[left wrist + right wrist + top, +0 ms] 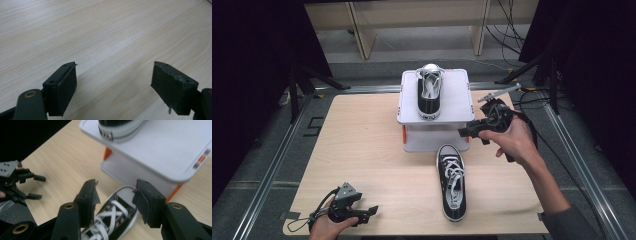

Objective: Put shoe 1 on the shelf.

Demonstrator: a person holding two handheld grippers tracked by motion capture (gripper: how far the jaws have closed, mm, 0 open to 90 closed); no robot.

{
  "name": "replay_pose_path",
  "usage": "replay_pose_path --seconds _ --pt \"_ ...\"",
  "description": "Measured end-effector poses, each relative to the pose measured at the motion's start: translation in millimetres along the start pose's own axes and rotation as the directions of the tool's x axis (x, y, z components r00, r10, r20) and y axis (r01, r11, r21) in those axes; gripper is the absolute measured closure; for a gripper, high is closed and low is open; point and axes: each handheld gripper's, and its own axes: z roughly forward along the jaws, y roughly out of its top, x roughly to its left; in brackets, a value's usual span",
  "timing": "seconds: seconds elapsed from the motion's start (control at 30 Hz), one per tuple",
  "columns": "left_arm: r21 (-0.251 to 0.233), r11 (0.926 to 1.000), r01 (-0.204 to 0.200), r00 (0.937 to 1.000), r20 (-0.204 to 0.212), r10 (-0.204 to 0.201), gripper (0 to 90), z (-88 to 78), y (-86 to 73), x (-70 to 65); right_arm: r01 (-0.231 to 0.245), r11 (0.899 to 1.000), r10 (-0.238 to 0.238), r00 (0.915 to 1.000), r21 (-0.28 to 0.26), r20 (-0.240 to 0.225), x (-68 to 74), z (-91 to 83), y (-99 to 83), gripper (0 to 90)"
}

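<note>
A black sneaker with white laces (pixel 451 181) lies on the wooden table (pixel 362 150), toe toward a white box (pixel 435 117). A second black sneaker (pixel 430 91) stands on the box's lid. My right gripper (pixel 464 131) hangs open beside the box's right front corner, above and right of the lower sneaker's toe; in the right gripper view the lower sneaker (pixel 112 220) shows between the open right gripper (pixel 115 200) jaws, the upper sneaker (pixel 120 128) on the box (pixel 160 152). My left gripper (pixel 371 212) rests open near the table's front left, over bare wood, as the left gripper (pixel 113 82) view confirms.
The box has orange latches (pixel 107 153) at its corners. Dark curtains and black stand legs (pixel 307 80) flank the table. Wooden furniture legs (pixel 362 35) and cables (pixel 512 25) lie on the floor beyond. The other hand's gripper (pixel 17 182) shows at the left of the right gripper view.
</note>
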Motion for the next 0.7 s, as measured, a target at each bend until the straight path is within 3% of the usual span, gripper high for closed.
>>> replay_pose_path --seconds 0.07,0.17,0.27,0.3,0.5,0.6,0.67,0.7 --pt "0.002 1.0 0.0 1.0 0.001 0.0 19.8 -0.3 0.0 0.2 -0.029 0.999 0.029 0.9996 0.025 -0.002 2.0 -0.6 -12.1 51.8" --pt "0.004 1.0 -0.003 1.0 0.001 0.003 19.8 -0.7 0.0 0.4 0.004 1.0 -0.004 1.0 0.006 -0.002 0.3 1.7 -27.9 51.7" --pt "0.001 1.0 -0.003 1.0 -0.003 0.003 19.7 -1.2 0.0 0.6 -0.016 0.999 0.016 0.9998 0.028 -0.009 3.9 2.9 -44.9 50.5" --pt "0.0 1.0 -0.003 1.0 -0.002 0.003 19.7 -1.2 0.1 0.7 0.0 1.0 0.001 1.0 0.004 -0.007 4.1 6.1 -51.7 50.1" --pt "0.011 0.9999 -0.001 1.0 0.0 0.001 19.8 0.0 0.0 -0.2 -0.02 0.999 0.019 0.9996 0.043 0.023 14.2 10.9 -85.7 47.0" --pt "0.011 0.9999 0.0 1.0 0.0 0.0 19.8 -0.4 -0.1 -0.4 0.025 0.999 -0.025 0.9997 0.032 0.006 12.9 17.4 -97.3 45.6" --pt "0.011 0.9999 -0.003 1.0 0.0 0.003 19.8 -0.4 0.1 -0.2 -0.012 0.999 0.012 0.9999 0.042 0.012 15.4 22.1 -103.4 44.5" --pt "0.012 0.9999 -0.006 1.0 0.001 0.006 19.8 -0.6 0.0 -0.1 0.011 0.998 -0.012 0.9996 0.054 0.024 13.7 22.9 -105.1 44.4"
